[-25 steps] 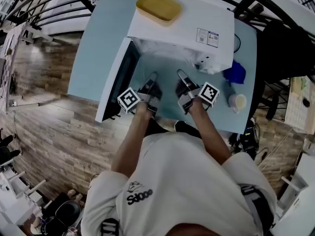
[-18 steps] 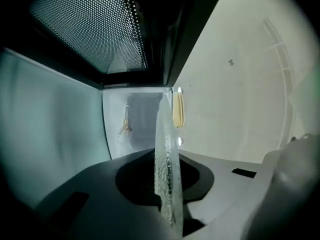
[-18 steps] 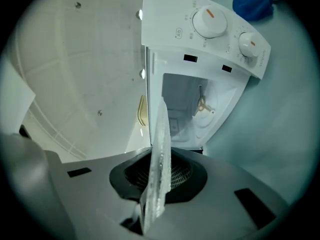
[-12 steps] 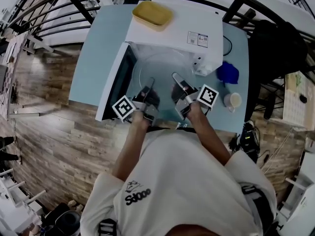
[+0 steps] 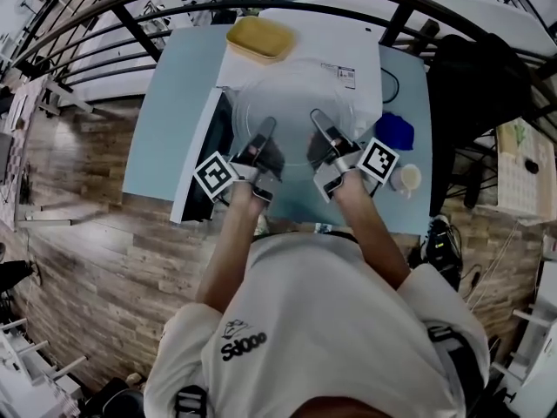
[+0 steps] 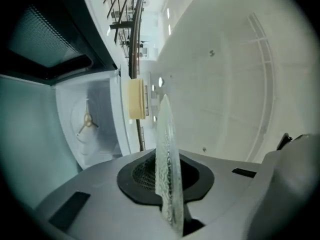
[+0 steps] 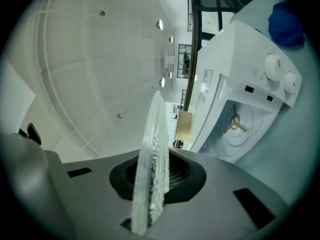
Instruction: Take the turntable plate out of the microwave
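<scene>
The only word to read is on the person's white shirt (image 5: 331, 320), far behind the left claw (image 5: 268, 127). The dark curly letters (image 5: 244, 348) look like "Sdooo", but the last ones are hard to tell. At the back end of the left claw, the left cube (image 5: 215, 175) shows a black and white square sign. The right cube (image 5: 379, 159), behind the right claw (image 5: 318, 118), shows one too. Just past the right claw's tip, a sticker (image 5: 345, 75) on the white microwave (image 5: 331, 33) has print too small to read.

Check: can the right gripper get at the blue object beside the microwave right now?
Probably not: the right gripper is clamped on the turntable plate, shared with the left gripper; the blue object lies unobstructed.
</scene>
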A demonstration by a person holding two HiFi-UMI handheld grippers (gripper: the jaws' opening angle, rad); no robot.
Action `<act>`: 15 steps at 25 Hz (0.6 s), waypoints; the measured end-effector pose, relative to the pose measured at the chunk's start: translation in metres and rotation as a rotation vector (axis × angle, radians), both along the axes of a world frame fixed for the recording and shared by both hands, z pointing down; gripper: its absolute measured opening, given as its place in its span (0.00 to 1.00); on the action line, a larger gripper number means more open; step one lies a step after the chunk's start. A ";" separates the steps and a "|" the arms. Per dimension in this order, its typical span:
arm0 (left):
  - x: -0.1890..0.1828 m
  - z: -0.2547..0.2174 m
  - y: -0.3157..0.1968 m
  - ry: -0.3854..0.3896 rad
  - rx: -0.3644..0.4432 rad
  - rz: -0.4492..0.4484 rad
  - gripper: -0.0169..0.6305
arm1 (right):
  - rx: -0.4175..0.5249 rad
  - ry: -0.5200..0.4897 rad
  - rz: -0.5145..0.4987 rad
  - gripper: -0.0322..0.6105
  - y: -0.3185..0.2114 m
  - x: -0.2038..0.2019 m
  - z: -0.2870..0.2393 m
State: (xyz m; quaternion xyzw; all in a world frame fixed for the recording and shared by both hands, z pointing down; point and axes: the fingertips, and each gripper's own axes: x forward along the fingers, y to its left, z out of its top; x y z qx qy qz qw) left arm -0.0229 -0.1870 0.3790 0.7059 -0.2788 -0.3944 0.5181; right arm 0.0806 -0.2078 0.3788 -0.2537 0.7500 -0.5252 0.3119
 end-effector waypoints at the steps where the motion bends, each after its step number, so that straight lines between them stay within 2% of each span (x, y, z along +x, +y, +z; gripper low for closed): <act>1: 0.003 -0.007 -0.004 0.001 0.009 0.013 0.09 | 0.009 -0.004 0.011 0.08 -0.003 0.003 -0.007; 10: 0.027 -0.078 -0.026 -0.012 0.155 0.105 0.09 | 0.155 -0.002 0.104 0.08 -0.014 0.028 -0.078; 15: 0.032 -0.098 -0.026 -0.012 0.204 0.128 0.09 | 0.213 -0.011 0.128 0.08 -0.011 0.031 -0.100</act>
